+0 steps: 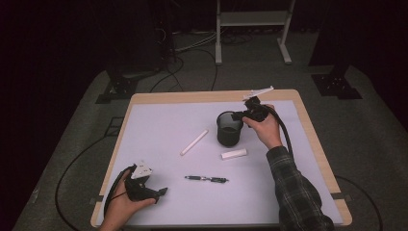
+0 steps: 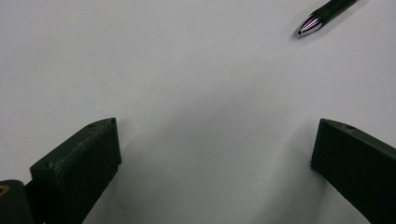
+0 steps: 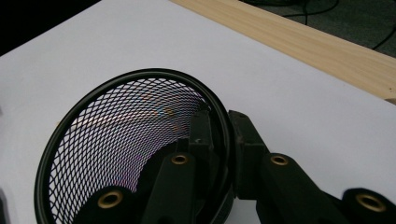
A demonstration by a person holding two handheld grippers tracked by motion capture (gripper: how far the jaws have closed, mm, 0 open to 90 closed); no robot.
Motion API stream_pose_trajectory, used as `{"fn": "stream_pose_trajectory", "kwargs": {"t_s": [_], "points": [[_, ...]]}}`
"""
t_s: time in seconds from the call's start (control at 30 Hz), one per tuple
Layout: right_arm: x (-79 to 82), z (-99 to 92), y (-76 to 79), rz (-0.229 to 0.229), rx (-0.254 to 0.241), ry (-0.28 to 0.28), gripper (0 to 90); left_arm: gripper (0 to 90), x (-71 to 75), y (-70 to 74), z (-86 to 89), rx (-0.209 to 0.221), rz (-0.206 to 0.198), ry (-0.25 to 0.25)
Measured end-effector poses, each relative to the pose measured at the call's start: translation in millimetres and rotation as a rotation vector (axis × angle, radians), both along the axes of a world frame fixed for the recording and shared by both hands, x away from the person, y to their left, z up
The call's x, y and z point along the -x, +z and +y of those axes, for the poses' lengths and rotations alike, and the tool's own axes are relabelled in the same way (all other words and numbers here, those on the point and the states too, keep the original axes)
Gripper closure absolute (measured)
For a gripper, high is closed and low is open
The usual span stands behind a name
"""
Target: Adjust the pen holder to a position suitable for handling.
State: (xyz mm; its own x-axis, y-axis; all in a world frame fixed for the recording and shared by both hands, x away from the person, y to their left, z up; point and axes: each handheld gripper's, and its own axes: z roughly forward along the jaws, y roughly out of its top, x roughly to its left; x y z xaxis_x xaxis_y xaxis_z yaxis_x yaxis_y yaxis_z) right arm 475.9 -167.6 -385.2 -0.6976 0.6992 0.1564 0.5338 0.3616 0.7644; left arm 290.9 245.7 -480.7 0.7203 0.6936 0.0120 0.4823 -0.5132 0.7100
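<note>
The right gripper (image 3: pixel 224 140) pinched the mesh cup (image 1: pixel 229 129) by its rim. The left gripper (image 2: pixel 212 154) sat open. The pen (image 1: pixel 206 179) and two chalk sticks (image 1: pixel 234 154) lay outside the cup.

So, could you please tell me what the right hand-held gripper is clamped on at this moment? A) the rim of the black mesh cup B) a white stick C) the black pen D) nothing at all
A: in the right gripper view the right hand-held gripper has one jaw inside and one outside the wall of the black mesh cup, closed on its rim.
</note>
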Motion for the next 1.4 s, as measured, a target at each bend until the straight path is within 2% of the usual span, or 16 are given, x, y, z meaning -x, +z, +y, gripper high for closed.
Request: {"fn": "stream_pose_trajectory", "kwargs": {"t_s": [0.3, 0.7, 1.23, 1.4], "points": [[12.3, 0.1, 12.1, -0.004, -0.003, 0.015, 79.7, 0.4, 0.0, 0.0, 0.0, 0.000, 0.000, 0.000], [34.0, 7.2, 22.3, -0.017, -0.007, 0.063, 79.7, 0.4, -0.1, 0.0, 0.1, -0.002, -0.002, -0.001], [63.7, 14.5, 21.7, -0.012, -0.003, 0.121, 79.7, 0.4, 0.0, 0.3, 0.2, -0.003, 0.001, -0.002], [72.3, 15.2, 19.7, 0.000, -0.022, 0.137, 79.7, 0.4, 0.0, 0.1, 0.1, 0.000, 0.000, 0.000]]}}
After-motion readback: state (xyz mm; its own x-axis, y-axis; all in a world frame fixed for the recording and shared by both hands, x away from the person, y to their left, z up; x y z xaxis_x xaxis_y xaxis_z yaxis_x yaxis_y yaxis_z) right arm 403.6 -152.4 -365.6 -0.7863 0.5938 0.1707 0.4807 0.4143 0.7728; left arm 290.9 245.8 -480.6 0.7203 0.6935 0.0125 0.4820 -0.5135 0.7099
